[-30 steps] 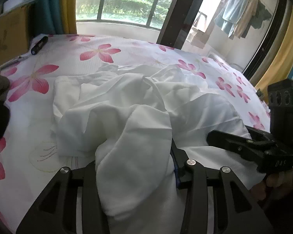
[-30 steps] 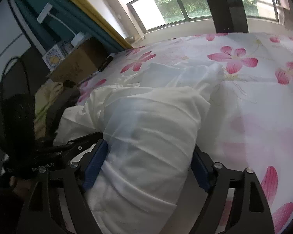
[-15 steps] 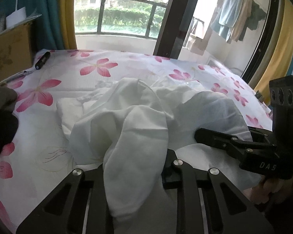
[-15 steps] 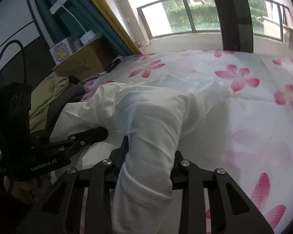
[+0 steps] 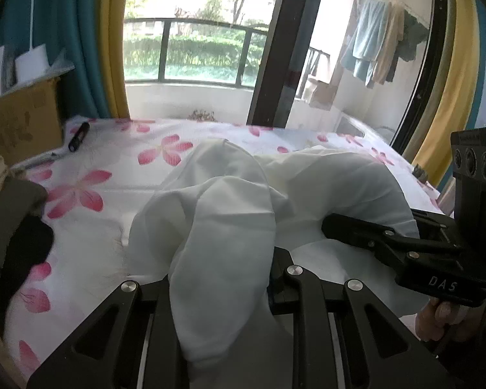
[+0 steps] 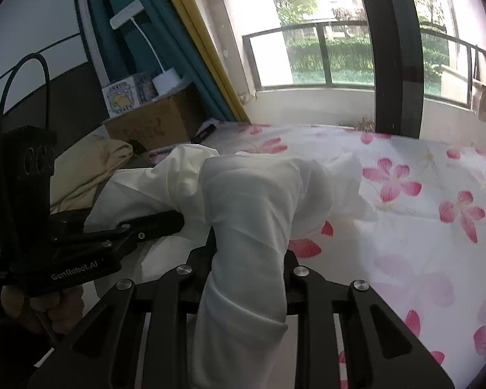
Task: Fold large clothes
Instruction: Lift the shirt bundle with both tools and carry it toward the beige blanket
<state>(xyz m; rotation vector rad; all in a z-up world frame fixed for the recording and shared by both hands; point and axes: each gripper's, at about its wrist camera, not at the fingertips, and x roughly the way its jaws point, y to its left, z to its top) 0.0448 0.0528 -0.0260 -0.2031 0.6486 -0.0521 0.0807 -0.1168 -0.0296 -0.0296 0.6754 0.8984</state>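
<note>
The garment [image 5: 230, 214] is plain white. The bedsheet [image 6: 437, 259] under it is white with pink flowers. Both grippers are black. Teal [image 5: 81, 48] and yellow [image 5: 111, 48] curtains hang by the window, beside a brown cardboard box [image 6: 158, 123].

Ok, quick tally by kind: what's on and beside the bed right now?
White garment: 1, bunched, pinched by both grippers
Hand-held gripper: 2, left hand-held gripper and right hand-held gripper
Cardboard box: 1
Black pen-like object: 1
Tan and dark clothes pile: 1
Floral bedsheet: 1
Total: 7
</note>
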